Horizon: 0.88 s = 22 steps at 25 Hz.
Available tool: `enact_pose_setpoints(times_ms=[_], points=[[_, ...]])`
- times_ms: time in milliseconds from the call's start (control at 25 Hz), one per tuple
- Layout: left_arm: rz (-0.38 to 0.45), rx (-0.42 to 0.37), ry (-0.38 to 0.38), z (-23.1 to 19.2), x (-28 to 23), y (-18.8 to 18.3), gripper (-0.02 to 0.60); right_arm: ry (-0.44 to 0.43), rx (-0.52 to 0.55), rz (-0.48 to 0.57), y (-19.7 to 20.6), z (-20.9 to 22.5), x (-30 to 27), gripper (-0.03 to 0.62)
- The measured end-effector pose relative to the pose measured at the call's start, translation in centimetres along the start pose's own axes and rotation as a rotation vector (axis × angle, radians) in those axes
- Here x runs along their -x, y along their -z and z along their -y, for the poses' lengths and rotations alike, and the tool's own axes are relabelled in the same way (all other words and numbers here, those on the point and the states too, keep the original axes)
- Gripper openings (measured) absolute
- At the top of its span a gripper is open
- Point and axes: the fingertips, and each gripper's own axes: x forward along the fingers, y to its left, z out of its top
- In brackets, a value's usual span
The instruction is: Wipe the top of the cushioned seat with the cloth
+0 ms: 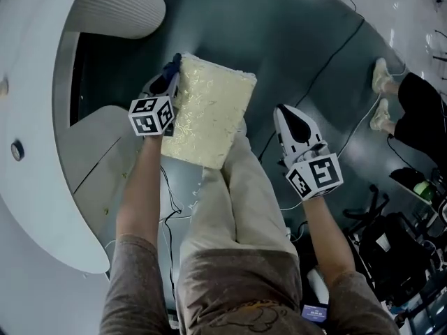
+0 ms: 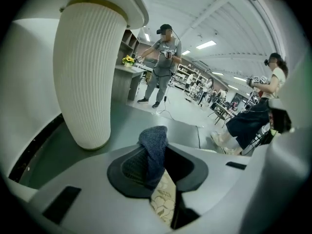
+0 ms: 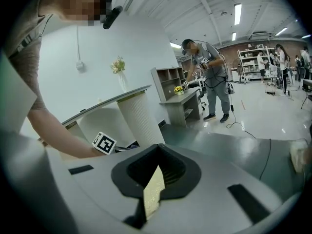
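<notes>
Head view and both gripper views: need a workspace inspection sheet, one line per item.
Surface: pale grey flat top of the white curved seat unit; the cloth is not on it.
Job's things: pale yellow textured cloth hangs from the left gripper over the person's leg.
Clutter: black chairs and gear at the floor's right edge.
Grippers: left gripper shut on the cloth; right gripper shut, empty.
Cables: thin black cable across the grey floor.
Surroundings: white ribbed column; other people standing.
</notes>
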Motion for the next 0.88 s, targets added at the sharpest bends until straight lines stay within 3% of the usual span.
enact_pose_setpoints(times_ms=[240,440,880], points=[[-0.065,0.0,-0.009,1.1,-2.1,0.6,0.091,0.002,-0.02,-0.008,0.2,0.1,0.3,0.003],[-0.036,0.057,-0.05,1.2,-2.2,0.4,0.089,-0.005,-0.023,-0.001,0.2,0.2,0.6,0.003],[-0.057,-0.025,0.075,7.2,-4.0,1.2,0.089,0.026,-0.039,0.014,1.0,1.1,2.0,0.003]])
